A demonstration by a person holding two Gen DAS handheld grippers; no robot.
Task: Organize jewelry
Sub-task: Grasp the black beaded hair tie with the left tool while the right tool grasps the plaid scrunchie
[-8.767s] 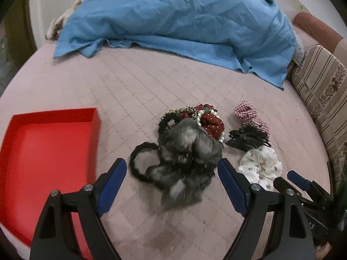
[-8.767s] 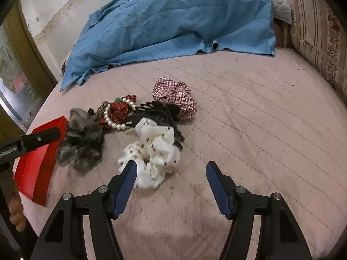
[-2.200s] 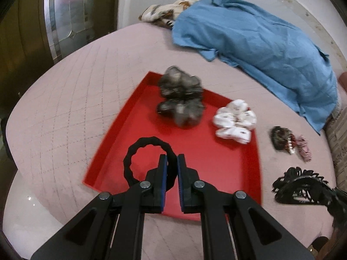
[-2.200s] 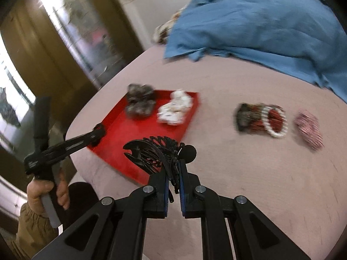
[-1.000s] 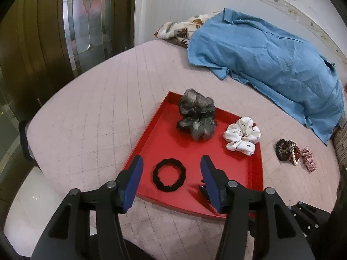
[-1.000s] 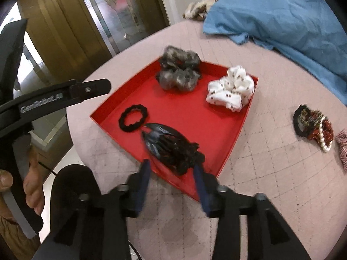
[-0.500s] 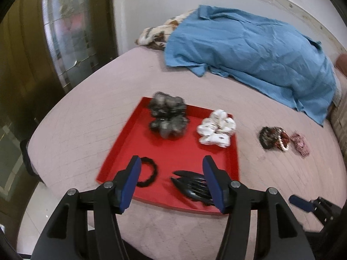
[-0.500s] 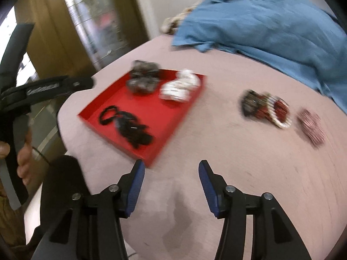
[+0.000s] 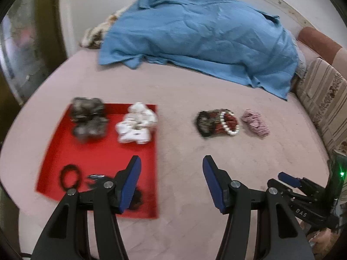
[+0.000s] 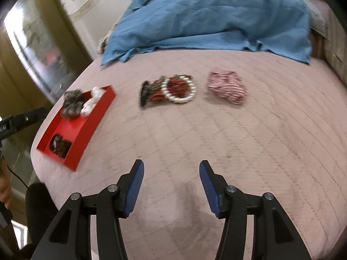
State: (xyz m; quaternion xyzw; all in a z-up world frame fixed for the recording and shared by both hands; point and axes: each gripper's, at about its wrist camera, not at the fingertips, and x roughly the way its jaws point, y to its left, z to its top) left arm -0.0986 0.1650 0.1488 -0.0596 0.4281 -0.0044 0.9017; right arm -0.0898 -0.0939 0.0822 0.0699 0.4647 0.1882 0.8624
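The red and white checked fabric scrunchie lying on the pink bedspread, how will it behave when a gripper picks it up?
The red and white checked fabric scrunchie looks like soft, gathered cloth, so it would probably squash and sag. It seems light. Lying flat on the quilted pink bedspread, it is unlikely to roll.

A: Soft indoor light, kinda dim, and the right gripper (image 10: 171, 173) drops a faint shadow on the bedspread (image 10: 271, 140).

B: Heavy motion smear everywhere, fisheye bending, black corners.

"DAS" on the right gripper (image 9: 288, 178)
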